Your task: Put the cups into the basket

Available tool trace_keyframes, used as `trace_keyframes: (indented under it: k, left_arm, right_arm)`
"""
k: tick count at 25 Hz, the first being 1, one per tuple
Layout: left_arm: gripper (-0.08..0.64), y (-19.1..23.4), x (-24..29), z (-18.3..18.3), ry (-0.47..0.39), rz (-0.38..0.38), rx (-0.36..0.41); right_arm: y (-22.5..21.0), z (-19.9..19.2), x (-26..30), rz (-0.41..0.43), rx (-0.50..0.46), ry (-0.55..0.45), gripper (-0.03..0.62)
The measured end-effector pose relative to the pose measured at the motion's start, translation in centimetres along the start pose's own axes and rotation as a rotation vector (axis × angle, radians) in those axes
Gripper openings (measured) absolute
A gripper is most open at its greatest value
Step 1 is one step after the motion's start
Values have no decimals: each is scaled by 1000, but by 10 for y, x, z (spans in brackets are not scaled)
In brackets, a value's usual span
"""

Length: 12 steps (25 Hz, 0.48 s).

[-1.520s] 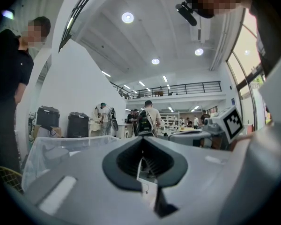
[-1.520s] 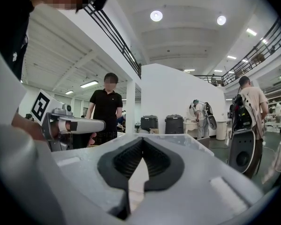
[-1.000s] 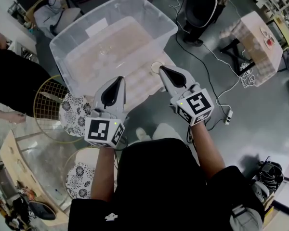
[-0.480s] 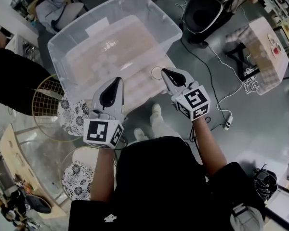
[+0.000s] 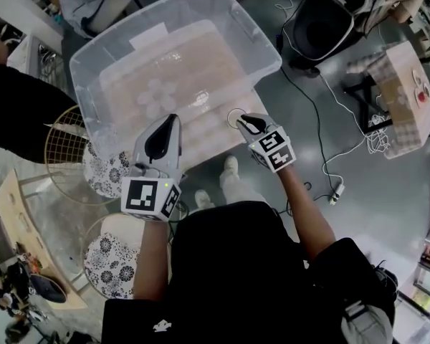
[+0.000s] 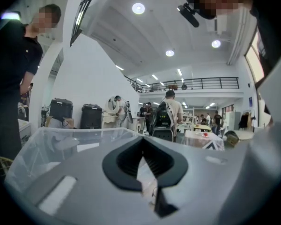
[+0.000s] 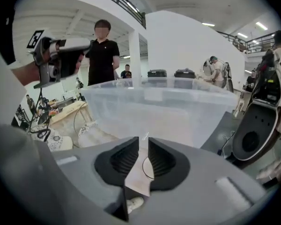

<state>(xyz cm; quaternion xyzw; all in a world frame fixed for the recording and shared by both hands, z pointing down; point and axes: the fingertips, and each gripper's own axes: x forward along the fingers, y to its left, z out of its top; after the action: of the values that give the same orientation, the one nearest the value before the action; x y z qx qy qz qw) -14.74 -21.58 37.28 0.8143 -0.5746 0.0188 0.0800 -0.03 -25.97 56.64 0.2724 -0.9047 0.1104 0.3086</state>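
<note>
Overhead, a large clear bin (image 5: 252, 34) covers most of a pale bench (image 5: 213, 138), leaving only a bare strip along the bench's near edge. Open grey floor (image 5: 358, 192) lies to the right. Faint clear cups (image 5: 152, 94) sit on the bin's floor. The left gripper (image 5: 172, 118) hovers over the bin's near wall, its jaws together and empty. The right gripper (image 5: 244, 122) points down at the bench's near right corner. Its jaws have just been opening to a narrow gap. The rim of a single clear cup (image 5: 235, 118) standing there shows through that gap, not clamped.
</note>
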Motion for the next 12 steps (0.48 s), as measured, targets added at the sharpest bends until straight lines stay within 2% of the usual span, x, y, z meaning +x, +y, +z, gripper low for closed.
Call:
trace_keyframes:
  k: [6,12]
  left_arm:
    - [5,11,9,-2,19,35,2]
    - [5,18,10,-7,35,70,-3]
  right_arm:
    - [0,-50,49,50,-88,189,113]
    - [8,-92,78,93,-300,414,136]
